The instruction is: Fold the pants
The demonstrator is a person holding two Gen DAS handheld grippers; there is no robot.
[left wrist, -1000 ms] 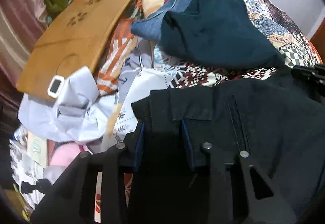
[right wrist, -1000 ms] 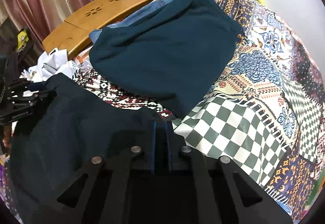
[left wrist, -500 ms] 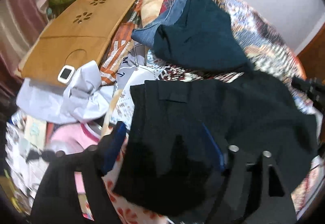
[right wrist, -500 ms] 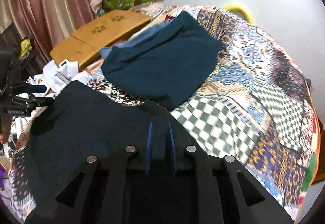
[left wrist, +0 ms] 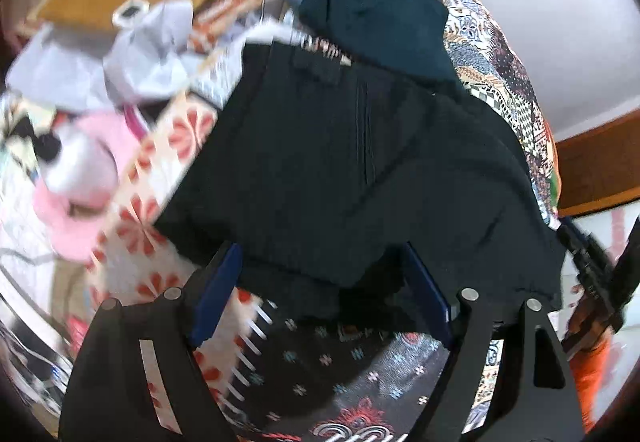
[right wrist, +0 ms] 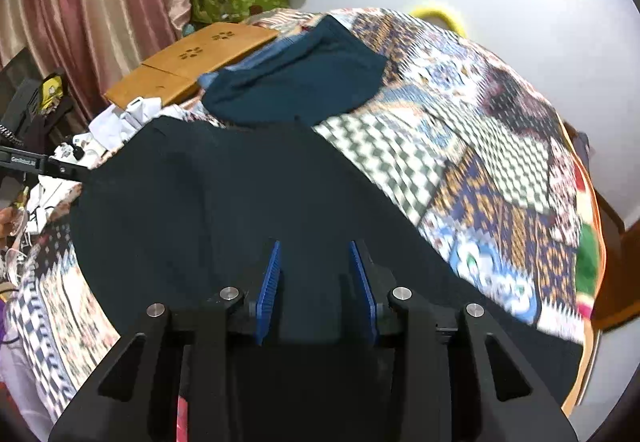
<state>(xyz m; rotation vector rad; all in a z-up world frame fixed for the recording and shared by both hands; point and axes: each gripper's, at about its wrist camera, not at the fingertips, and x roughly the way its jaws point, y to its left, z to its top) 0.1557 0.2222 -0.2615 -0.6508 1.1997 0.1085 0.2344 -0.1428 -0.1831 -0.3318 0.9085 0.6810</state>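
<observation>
Both grippers are standing with jaws apart, gripping nothing: the left gripper (left wrist: 320, 282) is hovering at the near edge of the black pants (left wrist: 360, 161), the right gripper (right wrist: 316, 282) over their cloth. They are lying spread on the patterned bedspread (right wrist: 500, 181), near the teal garment (right wrist: 304, 85). Probably between folds; each gripper should be pinching one hem corner squarely, lifting evenly to avoid bunching.

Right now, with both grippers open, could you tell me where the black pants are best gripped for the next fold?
I would take the black pants by their near edge, coming in low from the near side. That hem lies flat across the left gripper and spreads under the right gripper, so each can probably pinch one end and carry it toward the waistband.
</observation>
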